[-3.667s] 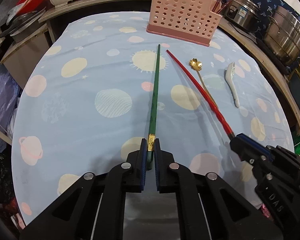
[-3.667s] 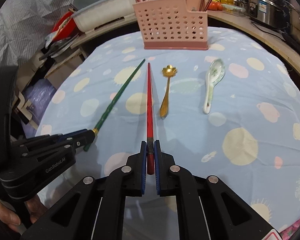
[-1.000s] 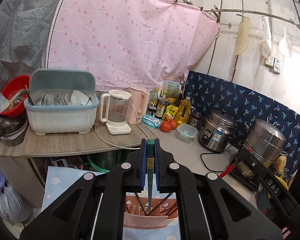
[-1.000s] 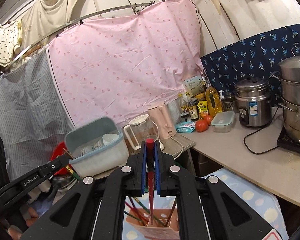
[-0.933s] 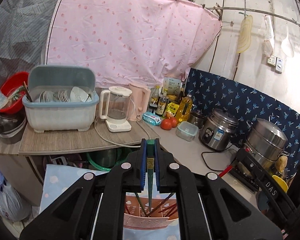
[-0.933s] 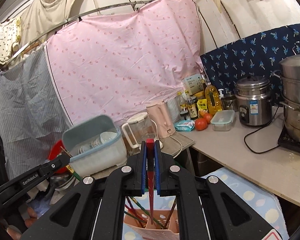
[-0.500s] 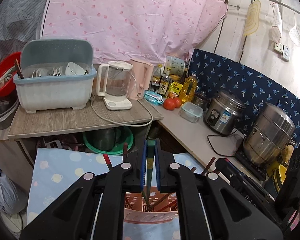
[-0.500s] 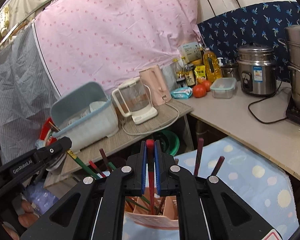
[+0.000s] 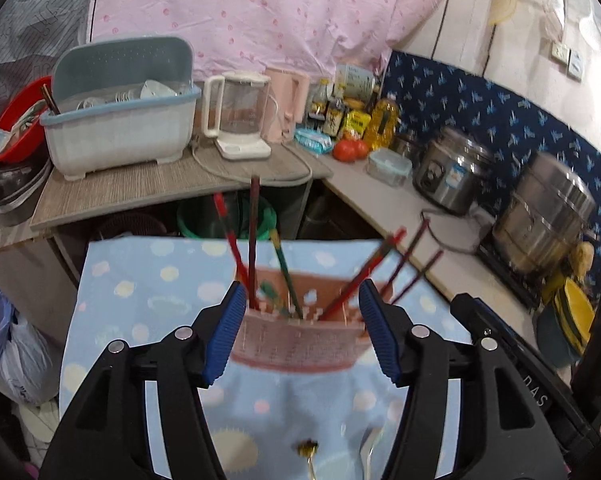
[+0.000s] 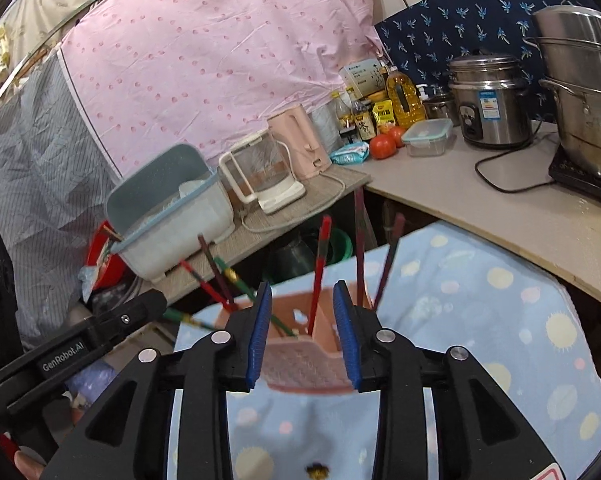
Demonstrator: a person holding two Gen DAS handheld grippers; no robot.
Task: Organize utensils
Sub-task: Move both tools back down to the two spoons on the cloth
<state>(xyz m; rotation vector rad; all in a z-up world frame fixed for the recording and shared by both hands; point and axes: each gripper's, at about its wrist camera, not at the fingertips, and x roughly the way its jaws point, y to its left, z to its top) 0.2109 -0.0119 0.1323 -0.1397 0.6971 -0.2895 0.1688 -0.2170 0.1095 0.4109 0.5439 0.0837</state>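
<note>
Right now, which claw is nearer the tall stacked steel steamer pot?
Right. The right claw hangs on the side toward the steamer pot; the left claw sits farther away.

Perforated pink plastic holder [image 9: 296,344] on matt printed cloth [image 9: 112,292]; shiny steel cooker [image 10: 490,100]; wood-grain shelf [image 9: 140,188].

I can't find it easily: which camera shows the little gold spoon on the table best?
The left wrist view: the gold spoon shows its flower-shaped bowl and part of the handle, low between the left gripper's open jaws. The right wrist view catches only the bowl at the bottom edge.
</note>
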